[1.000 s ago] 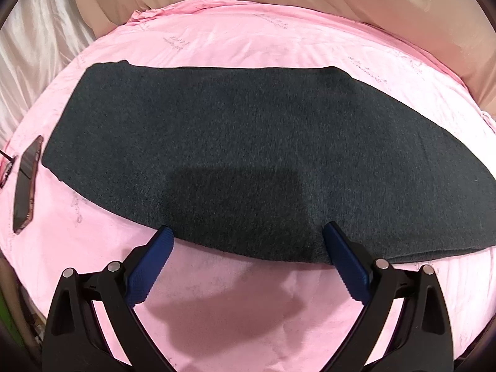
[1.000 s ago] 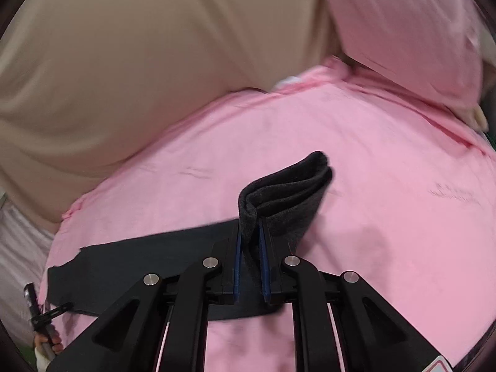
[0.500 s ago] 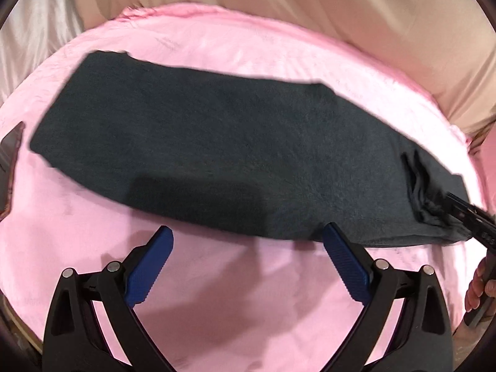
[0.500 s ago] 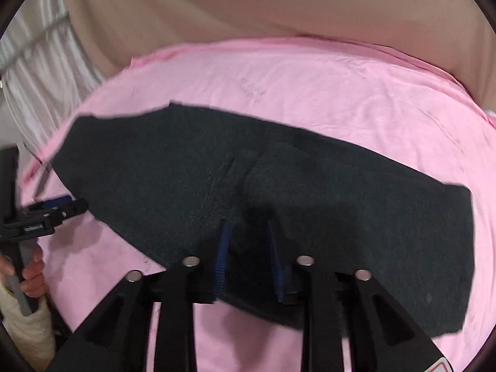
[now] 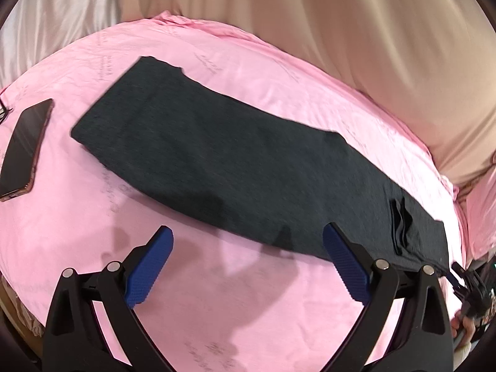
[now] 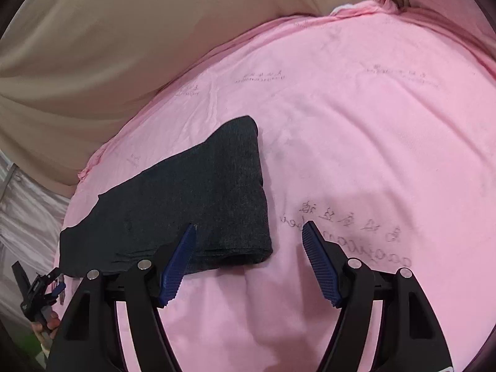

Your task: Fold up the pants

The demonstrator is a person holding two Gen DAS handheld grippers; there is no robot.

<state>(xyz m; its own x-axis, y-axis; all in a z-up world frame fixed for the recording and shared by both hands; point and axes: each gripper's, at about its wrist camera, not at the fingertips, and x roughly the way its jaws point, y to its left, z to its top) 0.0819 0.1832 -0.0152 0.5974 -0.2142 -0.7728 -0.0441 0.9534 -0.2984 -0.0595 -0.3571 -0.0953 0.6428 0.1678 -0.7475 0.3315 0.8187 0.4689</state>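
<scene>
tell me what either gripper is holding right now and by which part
Nothing is held. The right gripper has just been opening its jaws, and the dark pants lie free on the pink sheet. The left gripper is open over bare sheet.

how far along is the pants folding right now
Done: the dark pants lie lengthwise in a long flat strip on the pink sheet. In hand: nothing; the right gripper has just been opening, empty, and the left gripper is open. Left: folding the strip shorter.
</scene>
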